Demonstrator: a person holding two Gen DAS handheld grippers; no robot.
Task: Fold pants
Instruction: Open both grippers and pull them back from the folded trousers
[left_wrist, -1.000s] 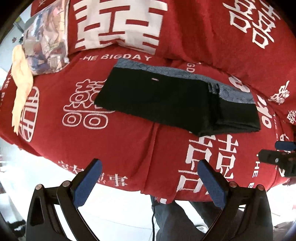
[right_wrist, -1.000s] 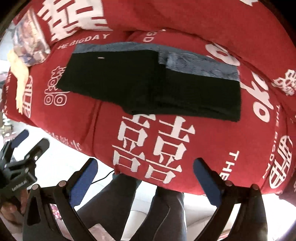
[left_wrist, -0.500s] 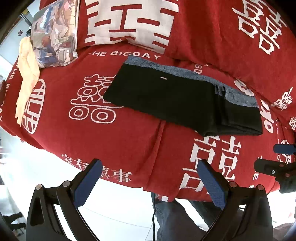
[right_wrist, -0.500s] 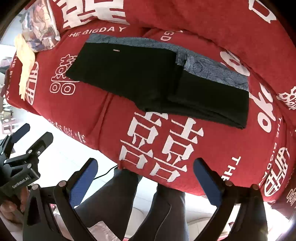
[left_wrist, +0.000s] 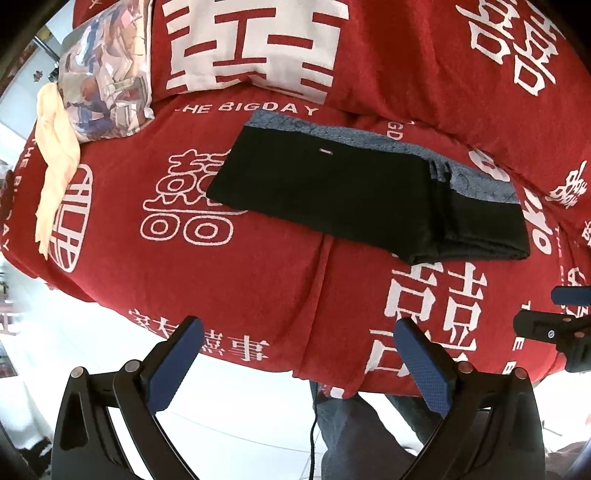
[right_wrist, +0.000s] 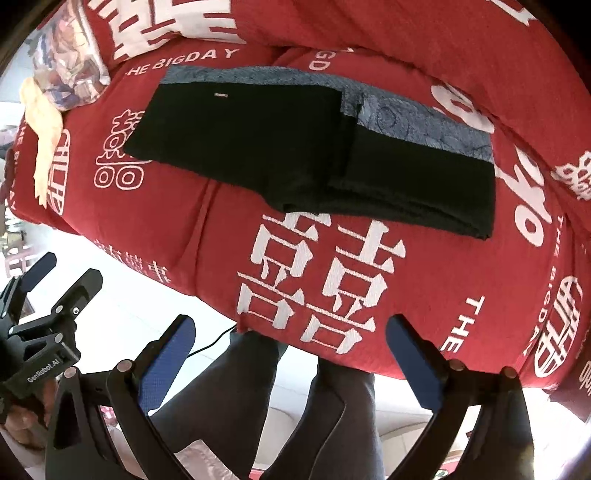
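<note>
Black pants (left_wrist: 354, 199) with a grey-blue patterned band along the far edge lie folded flat on a red sofa cover (left_wrist: 229, 280); they also show in the right wrist view (right_wrist: 314, 147). My left gripper (left_wrist: 299, 354) is open and empty, held off the sofa's front edge, well short of the pants. My right gripper (right_wrist: 291, 350) is open and empty, also in front of the sofa edge. The right gripper's tip shows at the right of the left wrist view (left_wrist: 565, 314); the left gripper shows at the left of the right wrist view (right_wrist: 48, 295).
A patterned pillow (left_wrist: 107, 74) and a pale yellow cloth (left_wrist: 55, 166) lie at the sofa's left end. Red back cushions (left_wrist: 443, 66) rise behind the pants. The person's legs (right_wrist: 295, 406) and white floor (left_wrist: 92, 350) are below the grippers.
Both grippers have pulled back and away from the sofa; the pants sit slightly lower and smaller in view. The pants have not moved. Both grippers stay open.
</note>
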